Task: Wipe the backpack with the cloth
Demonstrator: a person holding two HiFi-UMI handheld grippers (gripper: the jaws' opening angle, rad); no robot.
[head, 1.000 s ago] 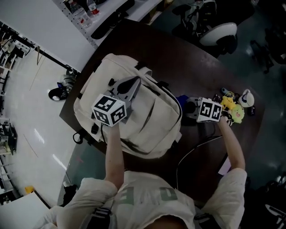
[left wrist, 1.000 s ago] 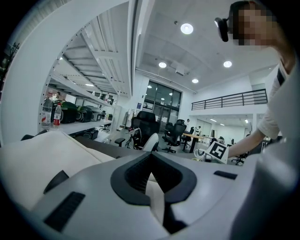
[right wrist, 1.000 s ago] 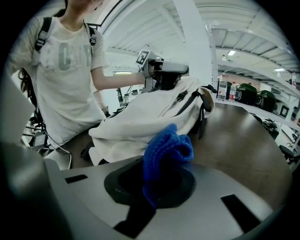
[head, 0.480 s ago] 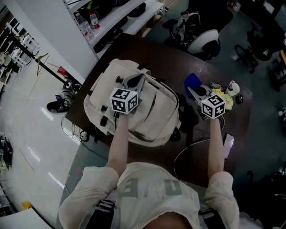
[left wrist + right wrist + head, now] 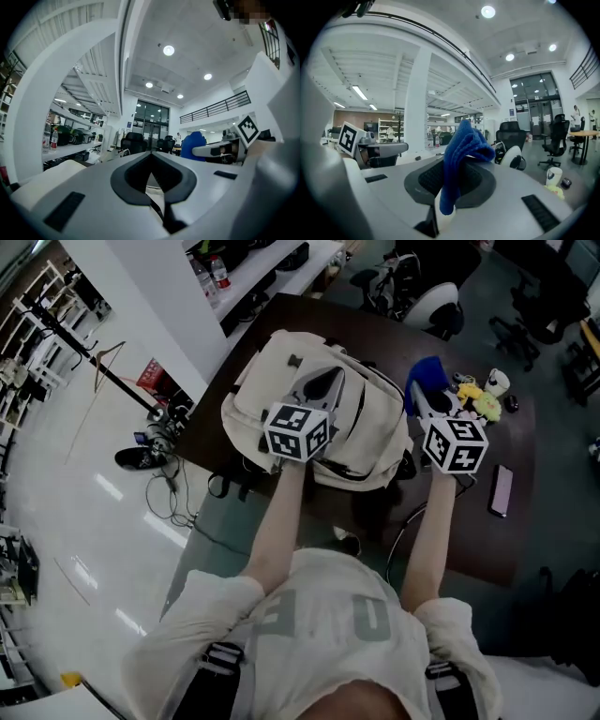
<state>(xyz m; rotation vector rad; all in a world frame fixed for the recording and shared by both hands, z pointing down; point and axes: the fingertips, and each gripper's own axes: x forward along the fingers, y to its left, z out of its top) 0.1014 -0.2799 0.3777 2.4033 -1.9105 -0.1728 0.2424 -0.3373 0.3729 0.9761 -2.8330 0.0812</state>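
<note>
A cream backpack (image 5: 281, 381) lies flat on the dark table (image 5: 473, 549). My left gripper (image 5: 328, 382) is raised above its middle, jaws shut with nothing between them (image 5: 151, 174). My right gripper (image 5: 424, 395) is lifted to the right of the backpack and is shut on a blue cloth (image 5: 427, 376). In the right gripper view the cloth (image 5: 461, 154) hangs bunched between the pads and droops over them. Both grippers point about level, away from me.
Small yellow and white items (image 5: 483, 395) sit at the table's far right, and a phone (image 5: 502, 491) lies nearer me. Office chairs (image 5: 441, 306) stand beyond the table. A cable (image 5: 403, 531) runs over the table's near edge.
Both grippers have risen. The right one lifted the blue cloth off the table and turned from pointing down to level. The left one came up off the backpack.
</note>
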